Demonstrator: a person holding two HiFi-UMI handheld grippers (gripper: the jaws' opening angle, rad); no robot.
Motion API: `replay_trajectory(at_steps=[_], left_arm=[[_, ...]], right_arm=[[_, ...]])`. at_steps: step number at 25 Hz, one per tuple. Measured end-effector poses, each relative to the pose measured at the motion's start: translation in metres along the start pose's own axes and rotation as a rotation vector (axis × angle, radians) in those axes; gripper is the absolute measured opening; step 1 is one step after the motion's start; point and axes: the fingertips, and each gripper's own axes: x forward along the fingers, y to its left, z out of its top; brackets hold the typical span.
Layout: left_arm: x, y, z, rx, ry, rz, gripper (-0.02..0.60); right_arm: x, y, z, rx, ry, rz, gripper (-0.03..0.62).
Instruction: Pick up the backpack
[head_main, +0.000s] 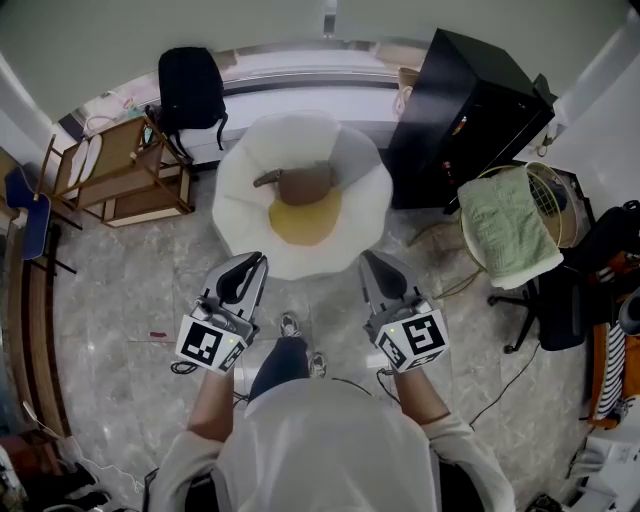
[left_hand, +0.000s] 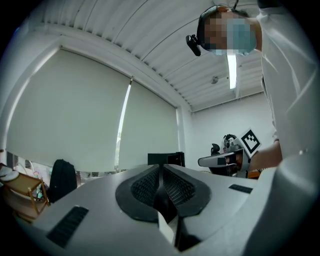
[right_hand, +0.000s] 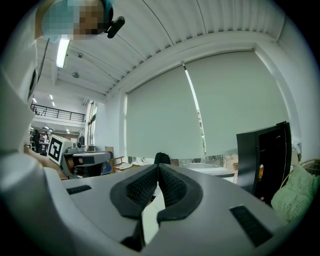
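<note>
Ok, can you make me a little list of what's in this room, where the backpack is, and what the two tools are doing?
backpack: black, standing by the far wall, not touched by either tool
left tool: shut, nothing in it
right tool: shut, nothing in it
between tools and backpack: big white egg-shaped cushion on the floor
beside backpack: wooden rack
right side: black cabinet; green towel draped over a basket
task status: backpack not picked up yet
</note>
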Motion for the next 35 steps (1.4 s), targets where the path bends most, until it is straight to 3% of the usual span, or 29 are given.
replay_trajectory(at_steps=[20, 29, 35], left_arm=[[0.066, 0.117, -0.005, 0.01, 0.007, -0.054, 0.048], [0.106, 0.135, -0.011, -0.007, 0.028, -0.057, 0.048], [0.142, 0.143, -0.009, -0.005, 0.03, -0.017, 0.048]], right_arm=[[0.119, -0.03, 0.019, 0.012, -0.033, -0.085, 0.029], [0.149, -0.065, 0.02, 0.027, -0.022, -0.089, 0.029], [0.172, -0.101, 0.023, 0.032, -0.012, -0.048, 0.029]])
